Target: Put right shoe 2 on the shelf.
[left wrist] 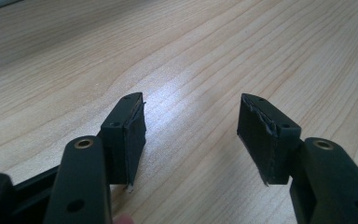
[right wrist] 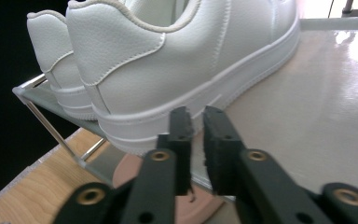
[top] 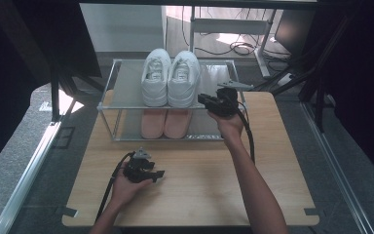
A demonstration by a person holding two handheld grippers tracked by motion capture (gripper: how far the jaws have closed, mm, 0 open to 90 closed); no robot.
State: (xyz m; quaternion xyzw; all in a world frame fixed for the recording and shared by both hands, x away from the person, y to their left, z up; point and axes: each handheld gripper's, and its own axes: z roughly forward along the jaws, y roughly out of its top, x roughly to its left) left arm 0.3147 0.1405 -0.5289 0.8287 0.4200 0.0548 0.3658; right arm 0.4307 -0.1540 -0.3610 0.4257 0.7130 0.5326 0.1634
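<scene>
Left gripper (top: 158, 173) low, jaws wide apart; right gripper (top: 200, 99) extended forward, jaws narrowly parted, nothing between.

Two black jaws of the left gripper (left wrist: 191, 135) stick up from the bottom, far apart, with nothing between them. Their soft pads (left wrist: 135, 140) look worn and ragged at the edges. Under them is a light wooden table (left wrist: 191, 51) with long stripes in the wood.
</scene>
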